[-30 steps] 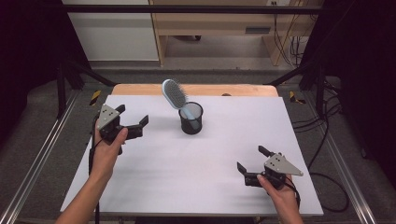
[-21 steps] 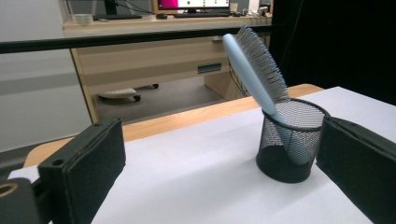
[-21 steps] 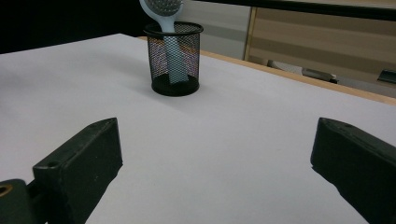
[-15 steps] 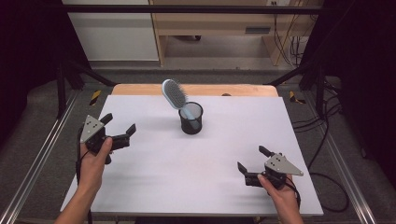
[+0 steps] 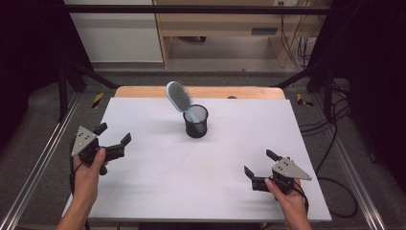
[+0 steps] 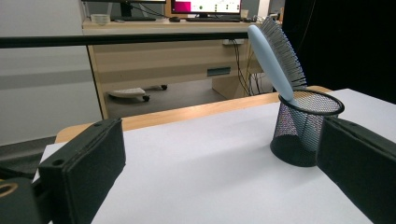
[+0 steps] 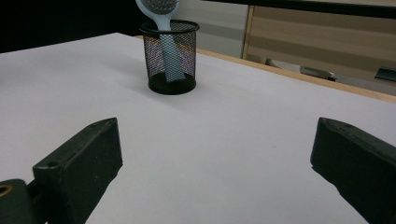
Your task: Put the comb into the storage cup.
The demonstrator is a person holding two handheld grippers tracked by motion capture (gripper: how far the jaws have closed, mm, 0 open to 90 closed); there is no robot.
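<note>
Standing handle-down in the black mesh cup (image 5: 196, 121), the pale blue hairbrush (image 5: 180, 96) is leaning rather than sitting upright: we are seeing its long axis tilt up out of the cup, with the head rising above the rim. In the left gripper view the hairbrush (image 6: 276, 60) is slanting up toward the left, bristles facing right, and the cup (image 6: 304, 127) is sitting just ahead of the right-hand jaw, partly overlapped by it. In the right gripper view the cup (image 7: 170, 56) is lying well ahead of the jaws, nearer the line of the left-hand one, and the handle is showing through the mesh.

We are holding the left gripper (image 5: 114, 141) with its jaws spread wide and nothing between them. We are holding the right gripper (image 5: 261, 164) the same way, jaws wide apart and gripping nothing, with bare white table (image 5: 201, 172) between them.
</note>
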